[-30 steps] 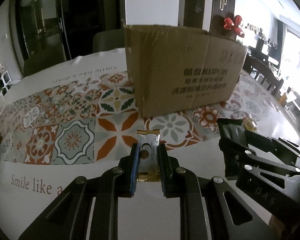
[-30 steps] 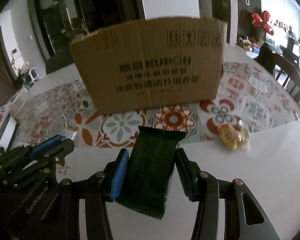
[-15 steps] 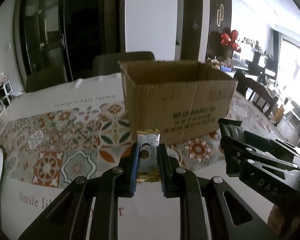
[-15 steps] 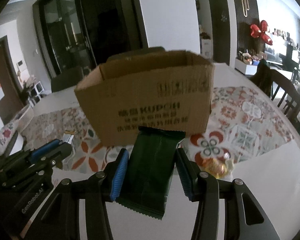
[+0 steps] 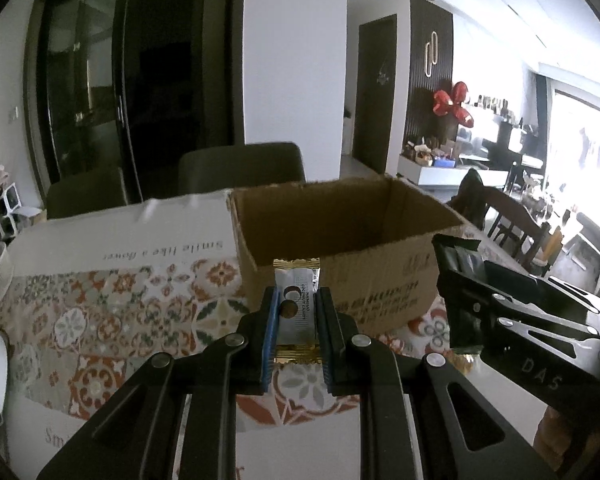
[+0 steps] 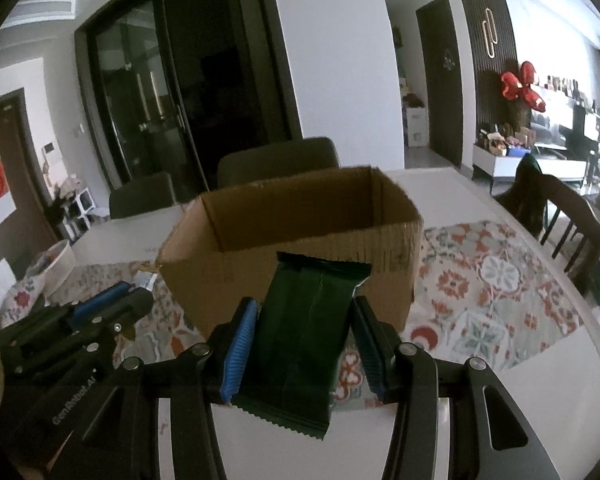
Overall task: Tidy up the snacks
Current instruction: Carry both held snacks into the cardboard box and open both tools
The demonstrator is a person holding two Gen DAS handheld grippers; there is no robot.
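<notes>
Both grippers carry a snack, raised above the table, box dead ahead of each; the left gripper (image 5: pixel 296 316) pinches a small candy bar (image 5: pixel 297 308), silver-white wrapper with gold crimped ends and a dark round logo, long axis running forward along the fingers, top end poking past the blue pads (image 5: pixel 269 332) toward frame centre; the right gripper (image 6: pixel 304 340) clamps a dark green packet (image 6: pixel 304 340), wider and flatter, serrated ends, seam down the middle, long axis also forward, tilted slightly to the right at the top, lower end hanging out toward the bottom of the frame; the cardboard box (image 5: pixel 340 240) sits open-topped on the patterned tablecloth (image 5: pixel 100 312), centre-right in the left view, centre in the right view, brown, printed lettering on the near wall, inside looks dark and I cannot tell what is in it; key relation: box opening lies ahead of and a bit higher in frame than both snack tips, near wall rim sits right behind each snack's top edge, so each snack likely has to go forward over that rim before letting go; right gripper looks more squarely lined up with the opening, left one faces the box's left half; which is nearer is hard to judge; a white basket (image 6: pixel 58 264) at left edge, chairs (image 5: pixel 240 166) behind the table
</notes>
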